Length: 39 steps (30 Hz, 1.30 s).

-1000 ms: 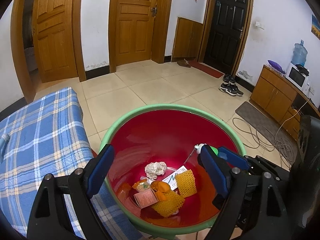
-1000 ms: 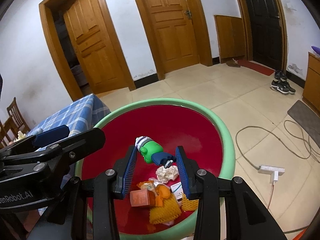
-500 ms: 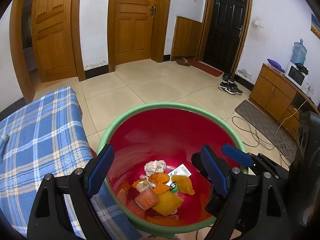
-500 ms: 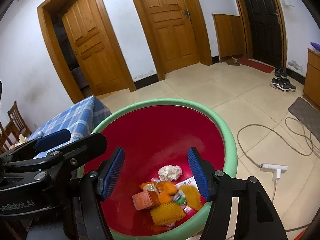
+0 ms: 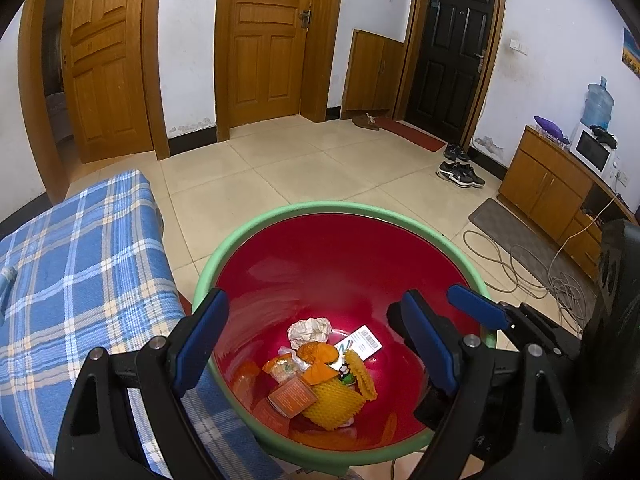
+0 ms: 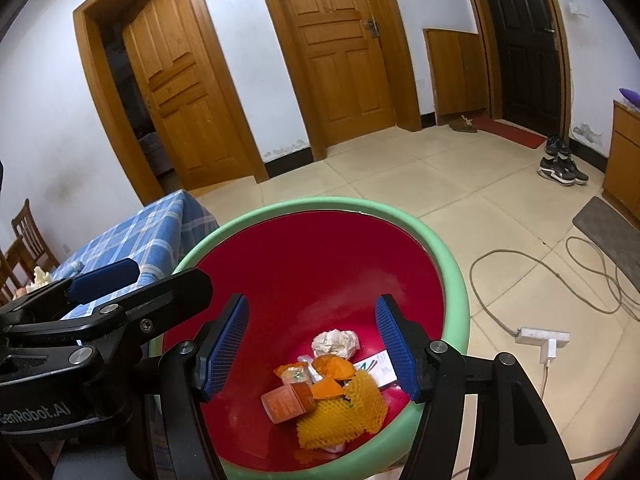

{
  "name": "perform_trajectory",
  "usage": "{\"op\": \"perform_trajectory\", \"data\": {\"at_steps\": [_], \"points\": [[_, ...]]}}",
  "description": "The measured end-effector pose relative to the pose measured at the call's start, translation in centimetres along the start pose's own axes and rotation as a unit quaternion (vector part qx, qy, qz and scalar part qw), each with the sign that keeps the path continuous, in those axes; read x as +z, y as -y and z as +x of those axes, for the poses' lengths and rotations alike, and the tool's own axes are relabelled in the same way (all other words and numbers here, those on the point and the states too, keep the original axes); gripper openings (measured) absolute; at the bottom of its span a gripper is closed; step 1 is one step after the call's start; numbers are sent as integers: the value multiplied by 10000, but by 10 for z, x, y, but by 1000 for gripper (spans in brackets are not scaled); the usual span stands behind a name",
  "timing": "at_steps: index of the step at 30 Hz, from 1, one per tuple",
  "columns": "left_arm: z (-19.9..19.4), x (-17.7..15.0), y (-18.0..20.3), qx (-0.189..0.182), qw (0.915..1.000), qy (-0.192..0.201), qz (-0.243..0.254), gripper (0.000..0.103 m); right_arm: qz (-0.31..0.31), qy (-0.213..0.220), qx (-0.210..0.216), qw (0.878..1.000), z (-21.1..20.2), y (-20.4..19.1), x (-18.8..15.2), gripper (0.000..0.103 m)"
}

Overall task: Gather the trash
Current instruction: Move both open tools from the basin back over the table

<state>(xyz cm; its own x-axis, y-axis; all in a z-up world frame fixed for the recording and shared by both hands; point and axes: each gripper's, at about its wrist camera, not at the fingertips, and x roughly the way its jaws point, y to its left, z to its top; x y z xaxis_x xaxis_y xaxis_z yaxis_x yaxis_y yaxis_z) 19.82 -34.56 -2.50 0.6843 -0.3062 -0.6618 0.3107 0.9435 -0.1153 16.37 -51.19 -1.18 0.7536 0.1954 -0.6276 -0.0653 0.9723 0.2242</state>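
Observation:
A red bin with a green rim (image 5: 340, 207) (image 6: 320, 203) stands on the tiled floor under both grippers. At its bottom lie a crumpled white paper (image 5: 310, 329) (image 6: 334, 342), orange foam netting (image 5: 332, 402) (image 6: 332, 420), a small orange box (image 5: 291, 394) (image 6: 284, 400) and a white barcode card (image 5: 362, 342). A bit of a green bottle (image 5: 346, 374) shows among them. My left gripper (image 5: 314, 300) is held wide open over the bin, empty. My right gripper (image 6: 311, 304) also stands open above the trash with nothing between its pads.
A table with a blue plaid cloth (image 5: 80, 280) touches the bin's left side. Grey cable (image 5: 520, 272) and a white power strip (image 6: 542, 338) lie on the floor to the right. Shoes (image 5: 460, 172) and a wooden cabinet (image 5: 552, 188) stand further off.
The right gripper's jaws spread apart and the green bottle it held dropped into the bin among the trash. The left gripper kept still and open.

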Motion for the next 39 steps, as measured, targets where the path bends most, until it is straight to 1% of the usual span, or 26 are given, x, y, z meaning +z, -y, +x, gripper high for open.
{"op": "perform_trajectory", "data": {"at_steps": [4,8,11,14,17,22,26,28,31,35,39], "points": [[0,0,0,3,10000,24,8,87,-30,10,-23,10000,-2,0,0,67],[-6,-1,1,-29,9999,138,34,87,-53,23,-30,10000,-4,0,0,67],[-12,-2,2,22,9996,246,126,87,-181,23,-95,9998,-6,-4,4,67],[-18,1,2,41,9995,271,137,87,-311,41,-142,9994,-9,-11,8,67],[-28,5,1,33,9994,317,100,87,-259,91,4,9996,-13,-14,10,67],[-47,8,-5,233,9983,483,243,87,-230,156,106,9996,-18,-25,14,68],[-65,11,-17,291,9974,628,178,87,-213,199,230,9993,-21,-36,19,69],[-75,13,-24,275,9969,723,112,87,-158,142,385,9990,-22,-42,24,69],[-88,17,-35,302,9960,845,25,87,-149,172,532,9983,-27,-56,30,69],[-106,22,-49,512,9937,996,69,87,-235,214,708,9970,-29,-75,36,69],[-120,23,-69,638,9921,1079,-27,87,-305,217,858,9956,-27,-96,41,69]]}}
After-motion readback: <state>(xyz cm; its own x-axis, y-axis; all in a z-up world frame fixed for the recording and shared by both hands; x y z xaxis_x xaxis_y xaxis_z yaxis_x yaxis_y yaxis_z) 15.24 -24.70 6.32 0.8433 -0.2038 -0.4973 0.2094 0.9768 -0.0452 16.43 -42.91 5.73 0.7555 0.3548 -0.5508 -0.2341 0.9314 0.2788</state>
